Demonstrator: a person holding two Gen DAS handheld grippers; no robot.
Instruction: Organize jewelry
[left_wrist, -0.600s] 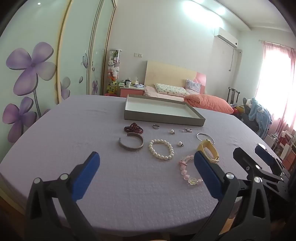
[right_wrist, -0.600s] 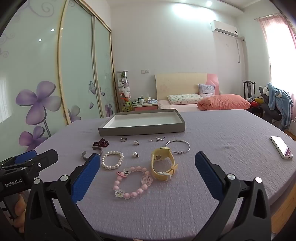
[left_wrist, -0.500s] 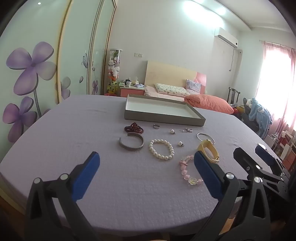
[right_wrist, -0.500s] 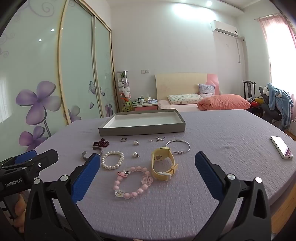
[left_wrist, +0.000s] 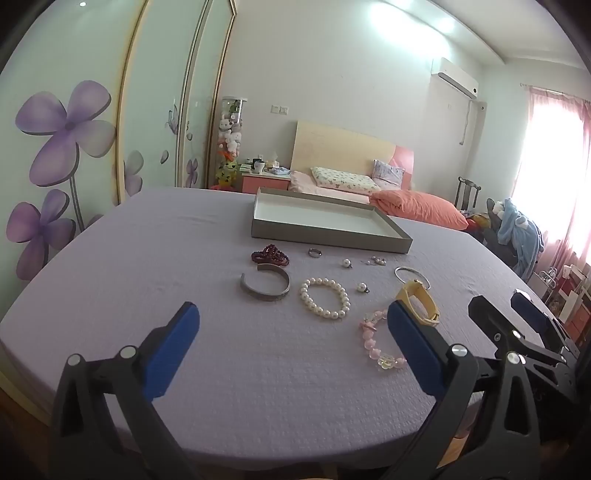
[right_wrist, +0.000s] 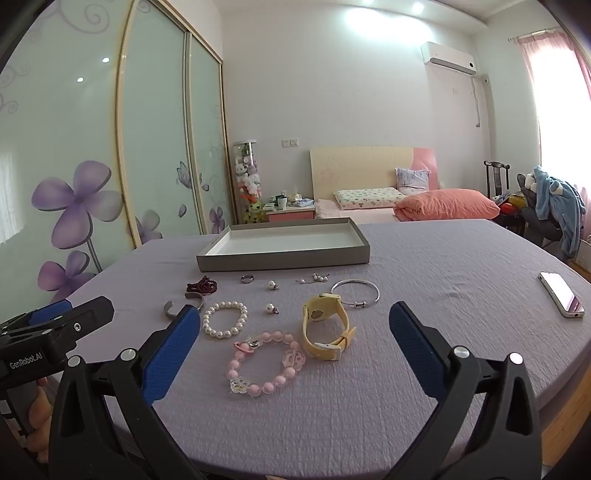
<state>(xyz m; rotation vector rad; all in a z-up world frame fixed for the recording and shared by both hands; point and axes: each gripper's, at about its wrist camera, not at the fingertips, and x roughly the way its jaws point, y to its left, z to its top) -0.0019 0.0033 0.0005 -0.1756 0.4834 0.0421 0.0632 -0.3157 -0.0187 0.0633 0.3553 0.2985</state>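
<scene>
An empty grey tray stands at the far middle of the purple table. In front of it lie a pearl bracelet, a pink bead bracelet, a yellow watch, a silver cuff, a thin silver bangle, a dark red bead string, a ring and small pearl earrings. My left gripper is open near the table's front edge. My right gripper is open over the pink bracelet and watch.
A phone lies at the table's right edge. The left gripper shows in the right wrist view; the right gripper shows in the left wrist view. A bed, wardrobe and chair stand behind the table.
</scene>
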